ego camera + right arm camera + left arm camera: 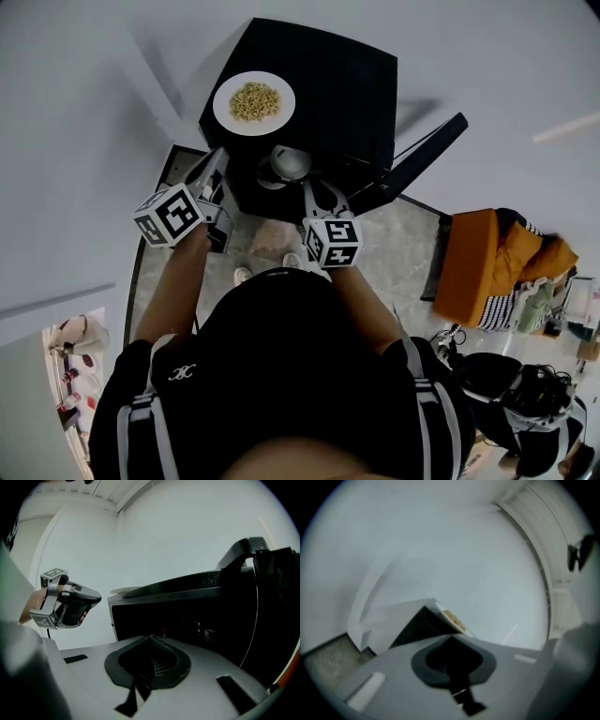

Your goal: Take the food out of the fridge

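Both grippers are pressed together and empty: the left gripper [451, 641] is tilted over beside the fridge [328, 84], and the right gripper [151, 639] faces its dark inside, with the door [427, 150] swung open. A pale round thing, maybe a bowl [289, 162], sits at the fridge mouth between them. Beyond it, on the fridge top, stands a white plate [225, 111] of loose yellowish food [255, 100]. The plate is probably stiff, smooth and breakable, and the food would spill if it tips. It is best pinched at the near rim and kept level.
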`<state>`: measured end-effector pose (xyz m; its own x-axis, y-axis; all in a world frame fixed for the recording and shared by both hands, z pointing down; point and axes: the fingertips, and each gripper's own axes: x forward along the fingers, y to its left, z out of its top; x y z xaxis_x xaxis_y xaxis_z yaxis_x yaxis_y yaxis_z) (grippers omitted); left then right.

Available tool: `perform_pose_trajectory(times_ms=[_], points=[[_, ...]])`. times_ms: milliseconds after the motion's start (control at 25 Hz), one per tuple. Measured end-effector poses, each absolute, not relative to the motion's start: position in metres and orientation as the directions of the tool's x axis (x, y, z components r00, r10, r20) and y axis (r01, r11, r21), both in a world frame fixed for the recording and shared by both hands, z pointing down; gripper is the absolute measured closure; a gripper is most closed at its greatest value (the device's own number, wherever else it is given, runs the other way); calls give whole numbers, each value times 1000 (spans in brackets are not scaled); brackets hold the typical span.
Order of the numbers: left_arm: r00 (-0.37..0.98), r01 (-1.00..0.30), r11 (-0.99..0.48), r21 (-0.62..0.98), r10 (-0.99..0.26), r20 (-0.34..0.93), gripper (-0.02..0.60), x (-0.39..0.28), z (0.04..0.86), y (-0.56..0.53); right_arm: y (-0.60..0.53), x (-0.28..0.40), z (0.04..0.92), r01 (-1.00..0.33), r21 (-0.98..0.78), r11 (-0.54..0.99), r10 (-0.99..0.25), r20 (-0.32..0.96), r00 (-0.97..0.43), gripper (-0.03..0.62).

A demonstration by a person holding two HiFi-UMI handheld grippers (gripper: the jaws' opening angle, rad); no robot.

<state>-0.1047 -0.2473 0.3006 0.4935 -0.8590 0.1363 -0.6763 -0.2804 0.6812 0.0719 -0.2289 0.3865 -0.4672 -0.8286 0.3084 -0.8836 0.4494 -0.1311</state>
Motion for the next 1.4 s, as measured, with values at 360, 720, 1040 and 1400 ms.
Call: perform_pose_trajectory(times_ms=[360, 720, 1040, 1400], points=[[416, -909, -397, 128, -884, 212, 578, -70, 333, -235, -228, 58, 374, -869, -160, 469, -828, 262, -495, 594], [440, -898, -419, 134, -861, 256, 580, -54, 353, -228, -225, 48, 374, -860, -160, 485, -815, 273, -511, 594], [444, -894, -405, 192, -859, 256, 580, -64, 358, -226, -223, 47, 374, -869, -161, 467, -826, 272, -494, 594], [482, -875, -441, 200, -836, 264, 579, -79, 366, -210, -207, 31, 379, -882, -201, 426, -838, 279, -468, 594]])
